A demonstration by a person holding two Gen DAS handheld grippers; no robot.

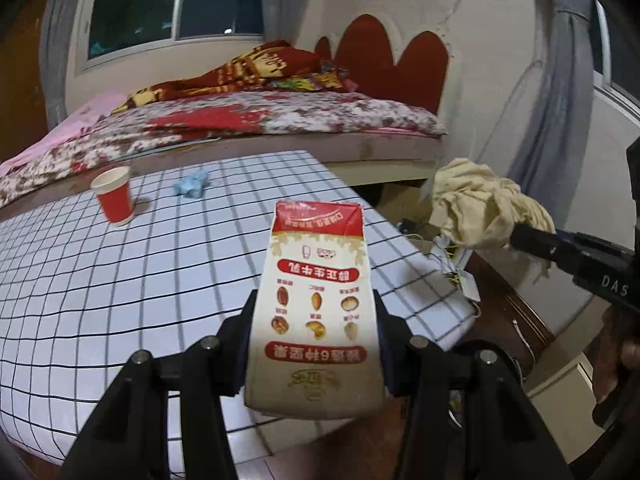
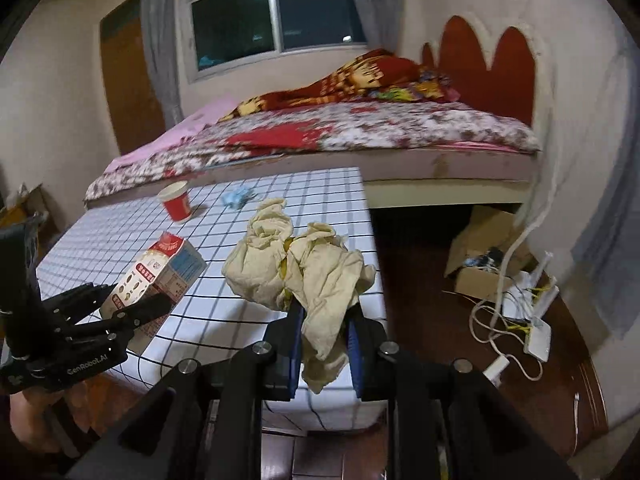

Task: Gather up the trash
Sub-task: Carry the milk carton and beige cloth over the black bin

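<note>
While my left jaws (image 1: 316, 344) pinch the milk carton (image 1: 316, 300), my right jaws (image 2: 326, 340) clamp a crumpled beige tissue (image 2: 304, 268). Both hang above the checked counter (image 1: 120, 300), where a red paper cup (image 1: 114, 198) stands.

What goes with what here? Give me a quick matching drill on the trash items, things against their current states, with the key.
Things:
1. white and red milk carton
2. crumpled beige paper wad
3. red paper cup
4. crumpled blue tissue

States:
A. standing upright on the checked tablecloth
B. clamped in the right gripper
C. lying loose on the tablecloth near the bed
D. clamped in the left gripper

Pairs: 1-D, 2-B, 3-A, 4-C
</note>
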